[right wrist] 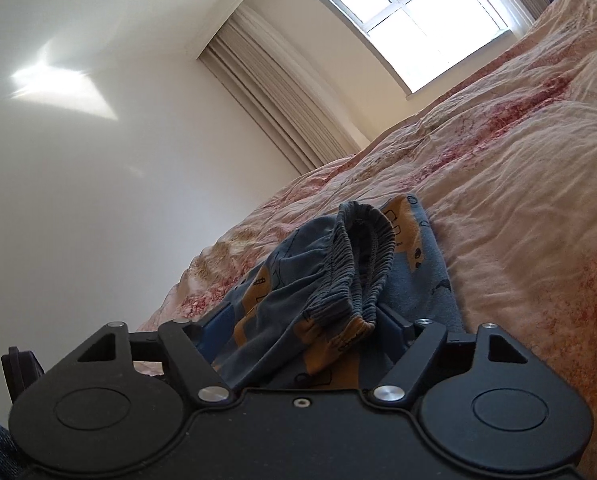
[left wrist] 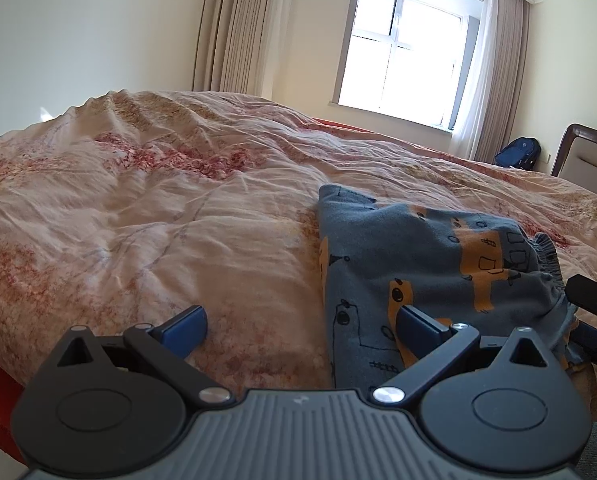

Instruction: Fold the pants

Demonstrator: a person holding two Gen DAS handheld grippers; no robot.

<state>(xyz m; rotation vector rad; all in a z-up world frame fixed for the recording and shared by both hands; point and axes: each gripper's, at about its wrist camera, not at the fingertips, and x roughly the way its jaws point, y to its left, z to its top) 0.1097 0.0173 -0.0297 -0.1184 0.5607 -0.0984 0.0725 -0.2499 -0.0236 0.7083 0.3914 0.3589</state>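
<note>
In the left wrist view the left tool (left wrist: pixel 302 322) fills the bottom of the frame with its two blue fingers (left wrist: pixel 188 326) spread wide and nothing between them: it is released. Its left finger rests over the bare quilt (left wrist: pixel 138 216), while its right finger lies on the near edge of the pants (left wrist: pixel 430 264). The pants are small, grey-blue with orange patches and black line drawings, and they lie folded in the lower right of this frame on the pink, wrinkled quilt of the bed. Their gathered elastic waistband (left wrist: pixel 548 256) sits at the right edge of the bundle, just beside a black part of the right tool (left wrist: pixel 590 300) that comes in from the right border.

In the right wrist view the right tool (right wrist: pixel 304 326) is at the bottom, tilted, and pants fabric (right wrist: pixel 282 300) is bunched between its blue fingers (right wrist: pixel 220 322). The fingers stand only partly closed around the cloth, so a firm grip cannot be told. The ribbed waistband (right wrist: pixel 358 256) loops up in the centre of the frame, just above the tool.

A bright window (left wrist: pixel 402 56) and beige curtains (left wrist: pixel 234 24) stand in the upper part of both views; a dark blue backpack (left wrist: pixel 518 152) sits on the floor at the right of the left view, next to a brown headboard (left wrist: pixel 586 156).
</note>
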